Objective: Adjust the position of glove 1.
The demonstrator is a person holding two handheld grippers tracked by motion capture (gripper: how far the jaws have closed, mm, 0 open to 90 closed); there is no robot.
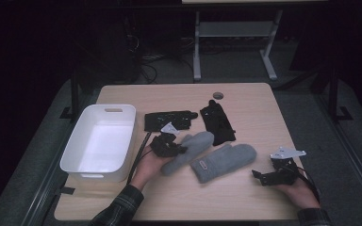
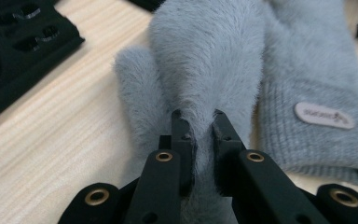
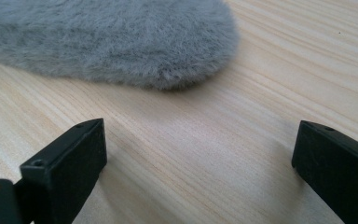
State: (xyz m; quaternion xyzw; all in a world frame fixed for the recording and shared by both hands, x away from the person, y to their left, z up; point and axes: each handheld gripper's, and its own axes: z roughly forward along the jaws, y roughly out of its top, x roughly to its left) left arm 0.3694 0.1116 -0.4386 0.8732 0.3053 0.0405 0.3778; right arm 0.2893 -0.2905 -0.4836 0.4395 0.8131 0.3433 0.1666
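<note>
Left claw [image 2: 200,126] pinches a fold of one grey mitten [image 2: 209,56] mid-bench; the thin bite may slip from the fluffy fabric on lifting. Right claw [image 3: 196,158] gapes empty near the bench's right edge.

The person wears a dark checked shirt with long sleeves. The left sleeve [image 1: 120,207] shows thin pale lines. Each hand holds a black tool. The left tool [image 2: 200,128] has two flat black jaws with small brass rings and tiny screw holes. The right tool [image 1: 259,175] carries a grey three-cornered plate [image 1: 287,152] on top.
</note>
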